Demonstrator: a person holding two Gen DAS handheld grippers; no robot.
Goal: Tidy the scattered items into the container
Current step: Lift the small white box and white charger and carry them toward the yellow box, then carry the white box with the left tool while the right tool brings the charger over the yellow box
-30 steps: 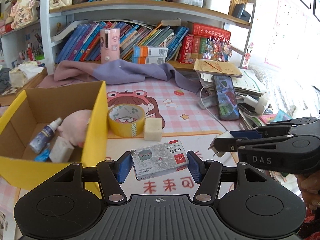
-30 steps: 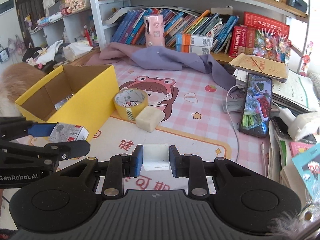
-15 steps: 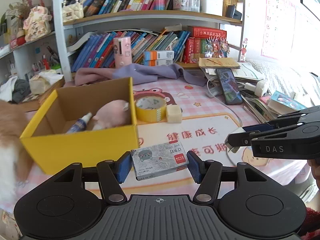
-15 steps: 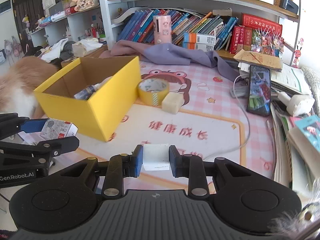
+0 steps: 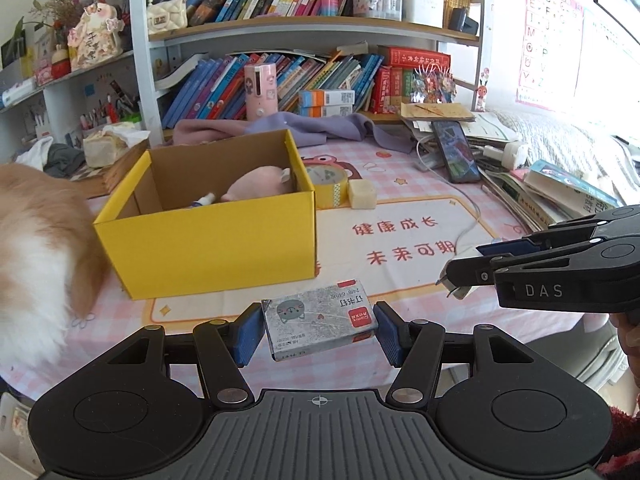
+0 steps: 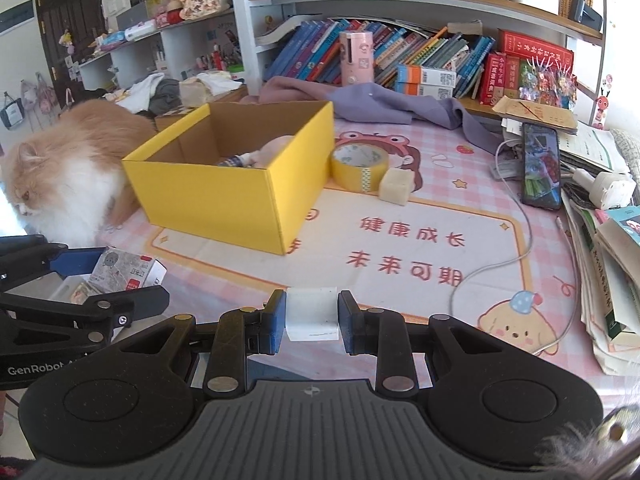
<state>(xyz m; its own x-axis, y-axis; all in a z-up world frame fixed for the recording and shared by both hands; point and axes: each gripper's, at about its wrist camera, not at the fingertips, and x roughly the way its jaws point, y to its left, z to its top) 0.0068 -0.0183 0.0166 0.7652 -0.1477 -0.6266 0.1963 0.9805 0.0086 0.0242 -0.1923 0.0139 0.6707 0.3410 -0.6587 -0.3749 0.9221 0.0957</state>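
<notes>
My left gripper (image 5: pixel 318 330) is shut on a grey staple box (image 5: pixel 320 323) with a red label, held in the air before the table's front edge. My right gripper (image 6: pixel 312 322) is shut on a small white block (image 6: pixel 312 314). The same staple box (image 6: pixel 126 270) shows at the left of the right wrist view. A yellow cardboard box (image 5: pixel 208 240) stands open on the pink mat, with a pink plush (image 5: pixel 260 184) and a small bottle (image 5: pixel 204 201) inside. Beside it lie a yellow tape roll (image 5: pixel 330 186) and a cream block (image 5: pixel 362 195).
An orange and white cat (image 6: pixel 68 172) sits at the box's left. A phone (image 6: pixel 542 166) with a white cable (image 6: pixel 520 220), stacked books and papers (image 6: pixel 600 248) crowd the right edge. A purple cloth (image 5: pixel 304 128) and a bookshelf (image 5: pixel 320 28) stand behind.
Both grippers have drawn back from the table, each keeping its item. The yellow box now looks farther off and the cat has come into view at the left.
</notes>
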